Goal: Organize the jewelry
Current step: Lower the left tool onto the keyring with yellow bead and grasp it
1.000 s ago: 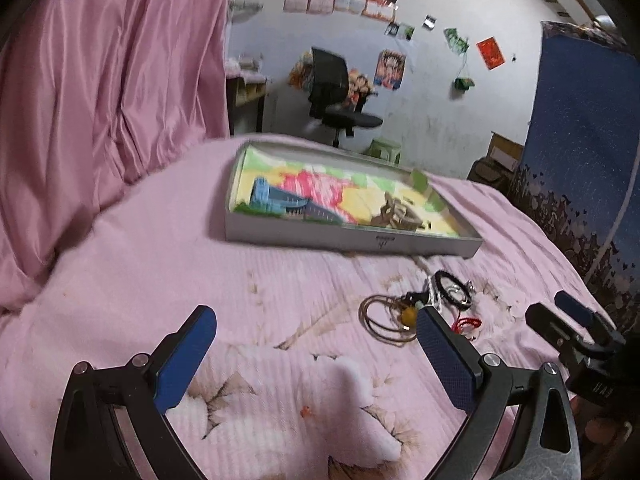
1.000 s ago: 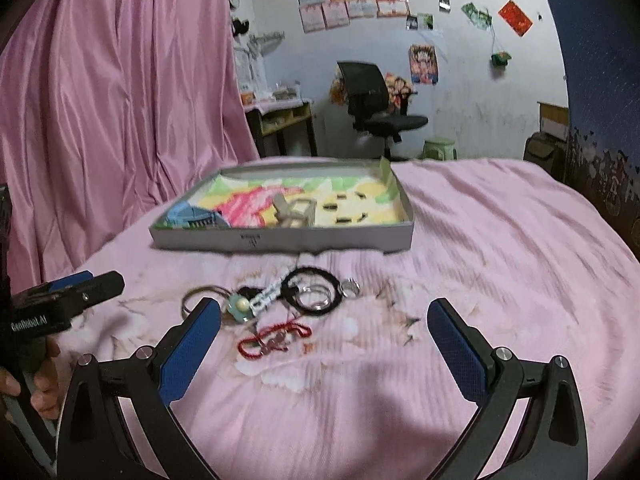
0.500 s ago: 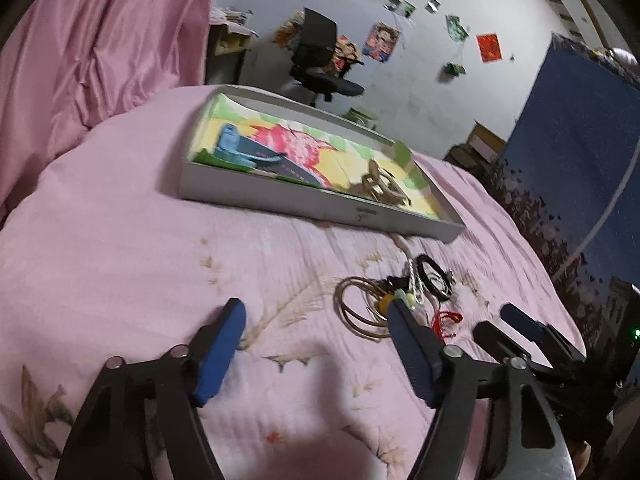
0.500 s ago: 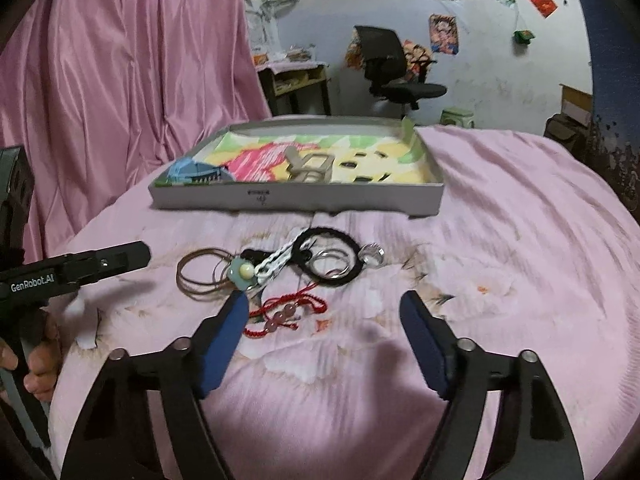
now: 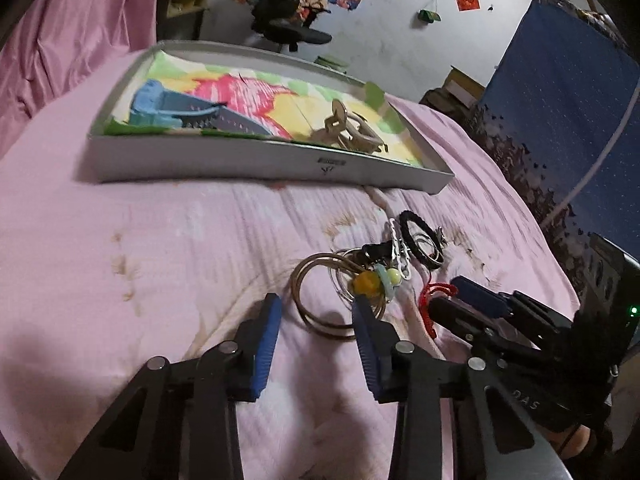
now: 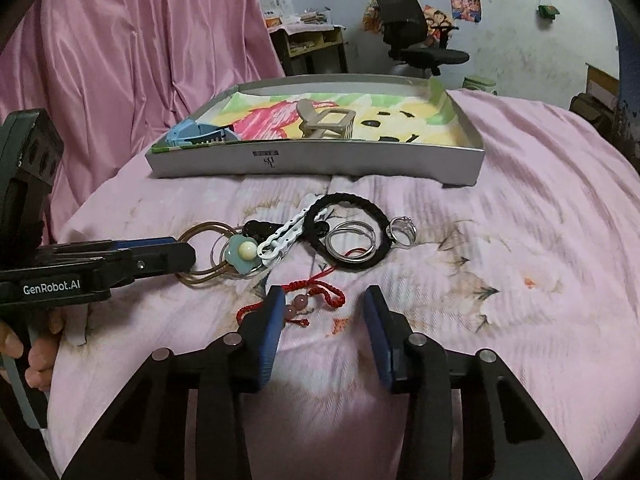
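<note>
A jewelry pile lies on the pink bedspread: bronze bangles [image 5: 298, 280], a teal flower charm [image 6: 240, 254], a white chain [image 6: 284, 236], a black braided bracelet [image 6: 352, 204], silver rings [image 6: 350, 242] and a red cord bracelet [image 6: 320, 290] with pink beads. My left gripper [image 5: 316, 308] is open, low over the bed, with the near edge of the bangles between its fingers. My right gripper [image 6: 324, 300] is open and straddles the red cord bracelet. A grey tray [image 6: 320, 162] behind the pile holds a beige hair claw [image 6: 326, 122] and a blue piece [image 6: 196, 134].
The tray [image 5: 260, 164] has a colourful lining and low walls. Each gripper shows in the other's view, the right gripper [image 5: 448, 294] close beside the left. A pink curtain [image 6: 140, 60] hangs at the left; a black office chair [image 6: 412, 36] and a desk stand beyond the bed.
Both grippers have come forward and down onto the jewelry pile, and their jaws have narrowed. The left now brackets the bangles, the right the red cord bracelet.
</note>
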The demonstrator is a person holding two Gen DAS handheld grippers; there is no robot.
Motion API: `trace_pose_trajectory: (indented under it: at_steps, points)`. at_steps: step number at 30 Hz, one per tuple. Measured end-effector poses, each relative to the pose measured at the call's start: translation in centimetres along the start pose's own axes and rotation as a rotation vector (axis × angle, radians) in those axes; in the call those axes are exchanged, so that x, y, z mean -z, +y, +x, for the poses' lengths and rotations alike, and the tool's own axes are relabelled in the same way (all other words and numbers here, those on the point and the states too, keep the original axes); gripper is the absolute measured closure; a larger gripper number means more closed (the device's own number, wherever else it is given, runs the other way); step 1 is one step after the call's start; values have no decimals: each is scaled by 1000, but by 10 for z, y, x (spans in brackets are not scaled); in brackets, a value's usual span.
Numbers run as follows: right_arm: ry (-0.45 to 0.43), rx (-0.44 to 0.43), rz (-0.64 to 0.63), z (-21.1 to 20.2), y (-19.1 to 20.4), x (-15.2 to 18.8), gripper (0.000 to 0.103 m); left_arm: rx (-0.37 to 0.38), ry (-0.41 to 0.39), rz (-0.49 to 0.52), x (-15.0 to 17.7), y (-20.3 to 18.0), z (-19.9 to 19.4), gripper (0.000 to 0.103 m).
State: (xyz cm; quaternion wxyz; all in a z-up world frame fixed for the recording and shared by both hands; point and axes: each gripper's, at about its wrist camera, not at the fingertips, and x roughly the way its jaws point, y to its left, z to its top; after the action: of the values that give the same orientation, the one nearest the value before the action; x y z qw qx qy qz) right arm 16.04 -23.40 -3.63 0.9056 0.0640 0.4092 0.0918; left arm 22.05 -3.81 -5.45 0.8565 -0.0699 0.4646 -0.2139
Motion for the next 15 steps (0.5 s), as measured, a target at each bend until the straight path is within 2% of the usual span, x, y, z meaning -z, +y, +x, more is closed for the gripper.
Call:
trace_pose_trajectory:
  at_steps: [2,4,5,6,15]
  points:
    - [4,-12,11,1,-2,-1,71,16,7,-12,-1,2,2,75]
    - [8,-19,14,2,-3,0,83,24,15,-22,-1,4,4,84]
    - [10,-23,10,3,-2,0,86,29,21,-25,0,4,6,93]
    - [12,-27,3,3,0,0,90,37,30,-27,1,5,7,95]
    - [-1,-49,-4,-1,1,1,100,23,-22,-15,5,-5,-3,100]
